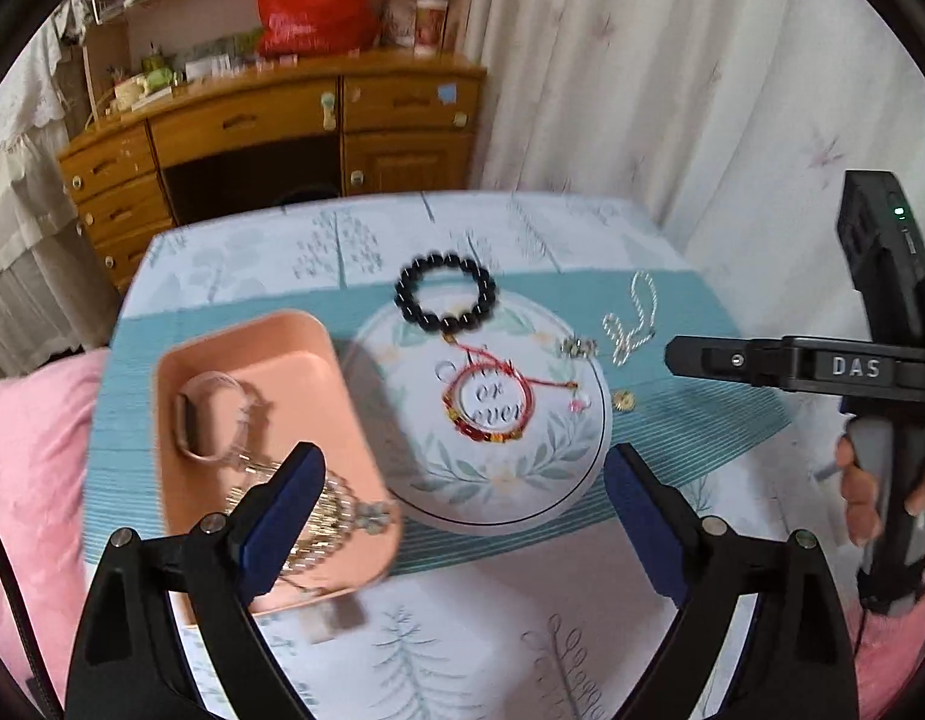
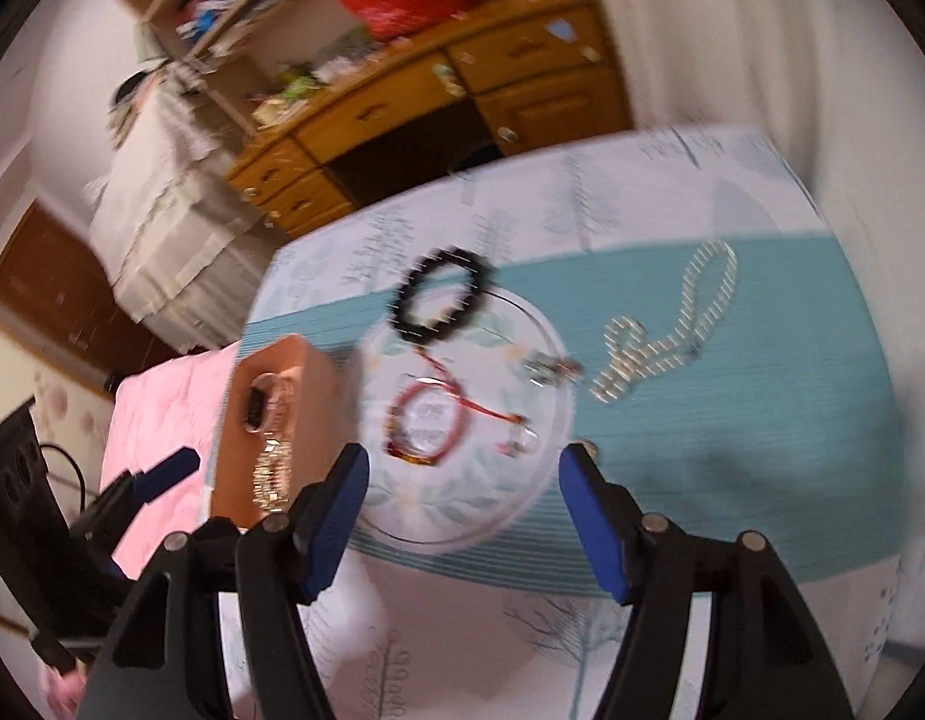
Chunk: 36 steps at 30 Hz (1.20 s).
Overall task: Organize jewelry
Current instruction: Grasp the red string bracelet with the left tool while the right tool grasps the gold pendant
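A pink tray (image 1: 318,360) (image 2: 318,378) on the left of the table holds a clear bangle (image 1: 213,417) and a gold chain (image 1: 324,516). On the table lie a black bead bracelet (image 1: 445,294) (image 2: 438,294), a red cord bracelet (image 1: 489,405) (image 2: 423,426), a silver chain (image 1: 633,318) (image 2: 666,336), a small charm (image 1: 578,348) and a gold ring (image 1: 622,401). My left gripper (image 1: 462,480) is open and empty above the tray's near corner and the round print. My right gripper (image 2: 462,480) is open and empty above the table; it shows at the right (image 1: 672,357).
The table carries a tree-print cloth (image 1: 462,630) with a teal band (image 2: 762,420) and a round leaf-wreath print (image 1: 492,480). A pink quilt (image 1: 30,480) lies to the left, a white curtain (image 1: 702,90) behind, a wooden desk (image 1: 282,132) beyond.
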Each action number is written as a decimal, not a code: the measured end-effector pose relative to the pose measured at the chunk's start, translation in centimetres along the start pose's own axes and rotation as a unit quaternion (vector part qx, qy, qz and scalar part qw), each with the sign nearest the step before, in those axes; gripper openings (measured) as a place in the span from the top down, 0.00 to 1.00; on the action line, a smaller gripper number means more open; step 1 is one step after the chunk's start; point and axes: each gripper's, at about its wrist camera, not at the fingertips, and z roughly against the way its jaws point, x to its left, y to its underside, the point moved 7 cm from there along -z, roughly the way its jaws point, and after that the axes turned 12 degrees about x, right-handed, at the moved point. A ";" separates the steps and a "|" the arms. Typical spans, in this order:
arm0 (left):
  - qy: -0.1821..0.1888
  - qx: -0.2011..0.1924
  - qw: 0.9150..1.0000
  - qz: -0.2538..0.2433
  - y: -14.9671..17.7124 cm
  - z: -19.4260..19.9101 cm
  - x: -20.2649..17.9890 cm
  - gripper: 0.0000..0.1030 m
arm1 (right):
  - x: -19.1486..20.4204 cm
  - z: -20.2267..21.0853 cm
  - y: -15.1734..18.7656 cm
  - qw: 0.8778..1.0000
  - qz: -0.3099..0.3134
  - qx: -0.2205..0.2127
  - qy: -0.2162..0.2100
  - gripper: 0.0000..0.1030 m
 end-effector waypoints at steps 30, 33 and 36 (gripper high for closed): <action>-0.036 -0.027 0.999 -0.012 -1.1 -9.1 -4.2 0.10 | -3.5 -6.6 0.6 0.979 0.183 -0.009 0.092 0.56; -0.030 -0.025 0.999 -0.024 -1.5 -9.5 -4.9 0.16 | -3.4 -6.7 0.8 0.974 0.199 -0.018 0.108 0.64; -0.025 -0.015 0.999 -0.035 -2.0 -10.1 -5.4 0.24 | -3.4 -6.7 0.9 0.969 0.215 -0.025 0.123 0.69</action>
